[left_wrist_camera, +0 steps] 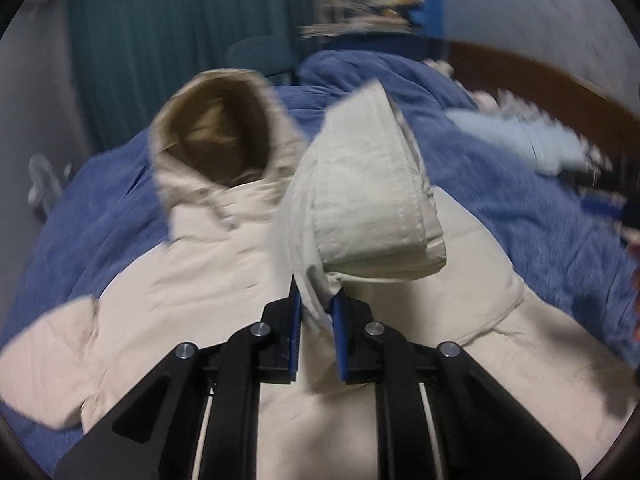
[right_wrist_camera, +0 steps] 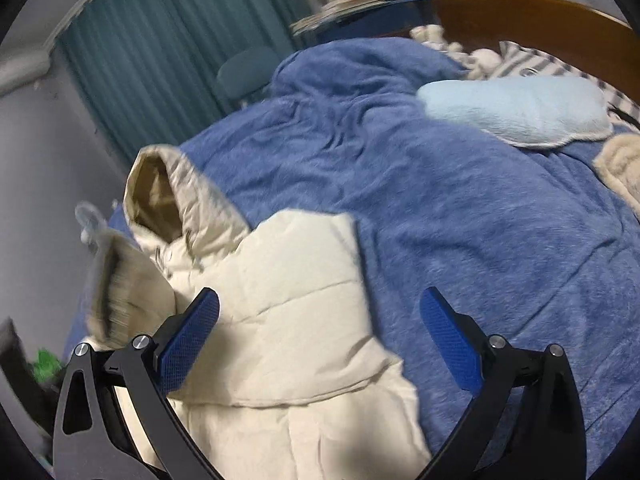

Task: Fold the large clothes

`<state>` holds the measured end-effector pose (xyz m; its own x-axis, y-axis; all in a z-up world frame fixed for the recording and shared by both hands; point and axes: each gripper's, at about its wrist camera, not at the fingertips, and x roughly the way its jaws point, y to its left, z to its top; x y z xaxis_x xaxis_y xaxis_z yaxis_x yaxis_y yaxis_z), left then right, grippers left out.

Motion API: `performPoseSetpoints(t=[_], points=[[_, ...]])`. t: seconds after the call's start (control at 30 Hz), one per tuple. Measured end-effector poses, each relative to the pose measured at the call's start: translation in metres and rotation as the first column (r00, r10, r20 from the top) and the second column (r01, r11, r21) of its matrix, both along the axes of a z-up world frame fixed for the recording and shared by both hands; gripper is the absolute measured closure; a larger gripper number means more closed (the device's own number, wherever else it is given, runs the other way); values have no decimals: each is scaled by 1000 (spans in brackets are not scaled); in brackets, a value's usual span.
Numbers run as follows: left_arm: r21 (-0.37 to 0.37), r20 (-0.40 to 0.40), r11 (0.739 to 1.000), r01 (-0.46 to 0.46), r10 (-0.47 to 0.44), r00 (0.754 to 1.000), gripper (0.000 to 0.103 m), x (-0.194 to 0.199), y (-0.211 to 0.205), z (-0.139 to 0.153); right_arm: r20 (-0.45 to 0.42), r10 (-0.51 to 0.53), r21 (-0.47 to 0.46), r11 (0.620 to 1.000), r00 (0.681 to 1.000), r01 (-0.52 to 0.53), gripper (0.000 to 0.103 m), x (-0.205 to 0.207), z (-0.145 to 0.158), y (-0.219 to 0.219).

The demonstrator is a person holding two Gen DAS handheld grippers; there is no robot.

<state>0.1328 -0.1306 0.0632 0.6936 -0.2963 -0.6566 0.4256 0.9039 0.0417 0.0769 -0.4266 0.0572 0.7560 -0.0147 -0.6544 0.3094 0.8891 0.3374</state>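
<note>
A cream padded jacket point(left_wrist_camera: 192, 304) lies spread on the bed with its hood point(left_wrist_camera: 224, 136) open toward the far side. My left gripper point(left_wrist_camera: 316, 308) is shut on the jacket's sleeve point(left_wrist_camera: 368, 192), and the cuff end stands lifted above the jacket's body. In the right wrist view the jacket point(right_wrist_camera: 288, 300) fills the lower left, its hood point(right_wrist_camera: 160, 196) behind it. A blurred piece of cream cloth point(right_wrist_camera: 120, 280) rises at the left edge. My right gripper point(right_wrist_camera: 320, 294) hangs open over the jacket's right edge, with nothing between its fingers.
A blue fleece blanket point(right_wrist_camera: 440, 200) covers the bed. A pale blue pillow point(right_wrist_camera: 516, 112) and striped bedding lie near the wooden headboard point(right_wrist_camera: 520, 16). Teal curtains point(left_wrist_camera: 160, 40), a chair point(right_wrist_camera: 244, 72) and a cluttered shelf point(left_wrist_camera: 384, 4) stand beyond the bed.
</note>
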Motion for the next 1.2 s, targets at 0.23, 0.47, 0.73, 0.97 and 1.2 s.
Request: performPoseSetpoints(t=[0.23,0.47,0.73,0.97,1.2], points=[[-69,-131,992,-105,96,987,94,-7,104,-28,-48,147,-78,986,988,-150,6,19,-19,65],[-138,-281,975,-172,128,951,90,17,138,-85,-110,256,-166,948,960,-272,6,33,-49,113],[-217,-195,927,-306,266,944,26,12,168,-56,-137,231,-96,965,963,-245,6,40,-65,98],[-121,-187,978,-169,144,972,26,26,123,-74,-212,243,-94,959,947,-267,6,53,-89,105],[-16,-237,987,-157,149,960,26,36,111,-120,-294,245,-116,950,924,-289,6,65,-119,108]])
